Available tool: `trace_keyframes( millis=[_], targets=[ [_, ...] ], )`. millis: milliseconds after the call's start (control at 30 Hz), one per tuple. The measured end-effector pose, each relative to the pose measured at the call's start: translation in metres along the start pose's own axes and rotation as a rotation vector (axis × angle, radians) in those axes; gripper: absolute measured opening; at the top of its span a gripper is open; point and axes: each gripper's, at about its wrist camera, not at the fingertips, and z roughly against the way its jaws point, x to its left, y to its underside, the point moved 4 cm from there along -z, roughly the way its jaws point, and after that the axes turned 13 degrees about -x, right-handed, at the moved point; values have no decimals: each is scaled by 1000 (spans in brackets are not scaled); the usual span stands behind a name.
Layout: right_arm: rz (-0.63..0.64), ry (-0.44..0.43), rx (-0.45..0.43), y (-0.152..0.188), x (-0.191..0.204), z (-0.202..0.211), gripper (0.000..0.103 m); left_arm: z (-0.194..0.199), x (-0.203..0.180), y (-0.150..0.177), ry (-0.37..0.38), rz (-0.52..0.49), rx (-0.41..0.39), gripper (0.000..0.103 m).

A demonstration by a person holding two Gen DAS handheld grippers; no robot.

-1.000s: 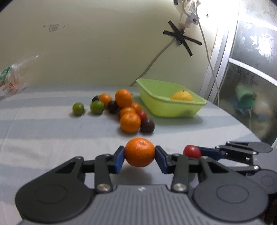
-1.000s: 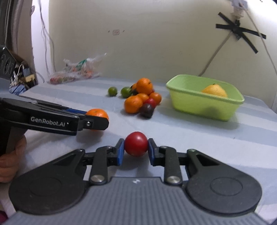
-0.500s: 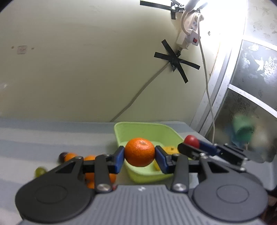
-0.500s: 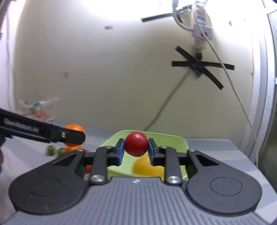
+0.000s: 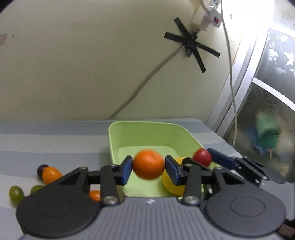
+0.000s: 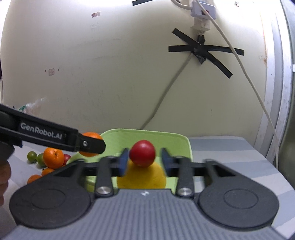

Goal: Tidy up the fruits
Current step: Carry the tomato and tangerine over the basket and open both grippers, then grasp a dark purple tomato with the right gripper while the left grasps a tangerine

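Left gripper (image 5: 148,169) over the near end of the green tub (image 5: 129,129), jaws opening, blurred orange mandarin (image 5: 148,164) between the blue pads (image 5: 127,169) with slim gaps showing on both sides, so no longer pinched. Right gripper (image 6: 142,160) over the same tub (image 6: 177,138), jaws opening and already wide; red round fruit (image 6: 142,153) loose between them, hard against the left pad (image 6: 123,162) and well apart from the right one, sitting just above the yellow citrus (image 6: 142,177) that lay inside the tub. Seen from the left wrist, same red fruit (image 5: 202,157) at the right gripper's tip, above the yellow fruit (image 5: 173,184) in the tub's right corner. Rest of the fruit still out on the striped cloth (image 5: 55,140) to the left of the tub: several mandarins (image 6: 53,157), green round fruits (image 6: 31,156), one dark one (image 5: 40,169). Behind, a cream wall (image 6: 110,73) with a cable taped in a black cross (image 6: 202,53), power strip (image 6: 201,9) above it. Crumpled plastic bag (image 6: 35,105) at the far left of the table
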Motion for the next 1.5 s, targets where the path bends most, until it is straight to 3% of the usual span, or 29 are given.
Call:
trace_keyframes(
  millis=[167, 367, 600, 833, 933, 1033, 1167, 1267, 1400, 1500],
  targets=[
    [-31, 18, -47, -6, -9, 6, 56, 0, 5, -7, -1, 45, -7, 45],
    [-107, 72, -136, -17, -28, 19, 56, 39, 20, -19, -10, 62, -86, 48],
    [-308, 155, -156, -19, -68, 23, 56, 104, 75, -11, -138, 82, -160, 51],
    [-352, 204, -143, -16, -72, 29, 56, 138, 116, 26, -253, 112, -112, 51],
    [-336, 156, -144, -17, -55, 40, 56, 144, 126, 40, -264, 141, -84, 51],
    [-308, 44, -106, -11, -25, 51, 56, 147, 127, 47, -224, 153, -72, 51],
    [-168, -135, 21, 2, 25, 48, 56, 131, 112, 46, -110, 160, -25, 52],
    [-40, -235, 120, 15, 58, 41, 56, 111, 95, 43, -46, 153, 11, 62],
    [62, -300, 200, 28, 85, 29, 55, 87, 76, 45, -28, 122, 51, 66],
    [86, -310, 236, 31, 92, 17, 55, 76, 71, 50, -58, 97, 76, 63]
  ],
)
